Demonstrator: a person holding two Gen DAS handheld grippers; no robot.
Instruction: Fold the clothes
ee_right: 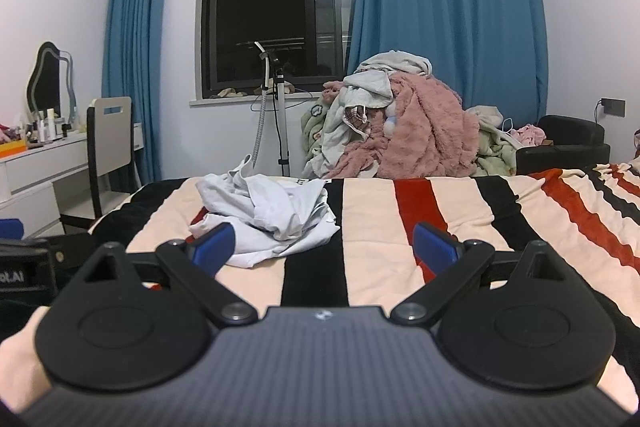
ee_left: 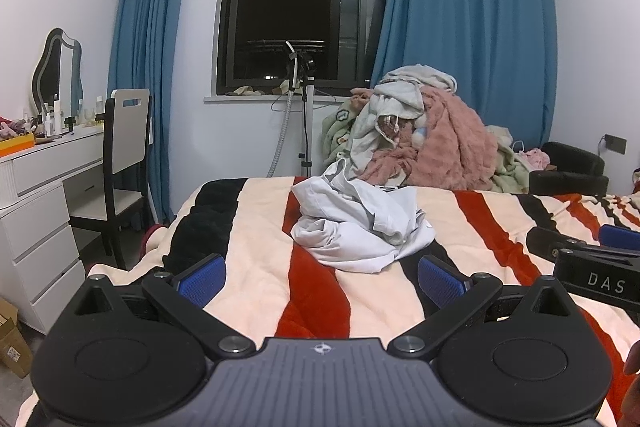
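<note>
A crumpled pale grey-white garment lies in a heap on the striped blanket of the bed. My left gripper hovers just short of it, open, with nothing between its blue pads. In the right wrist view the same garment lies ahead and to the left. My right gripper is open and empty over the blanket, its left pad near the garment's edge. The right gripper's body shows at the right edge of the left wrist view.
A big pile of pink, green and grey clothes stands beyond the bed's far edge. A white dresser with a chair is at the left. A garment steamer stand is under the window, a black armchair at the right.
</note>
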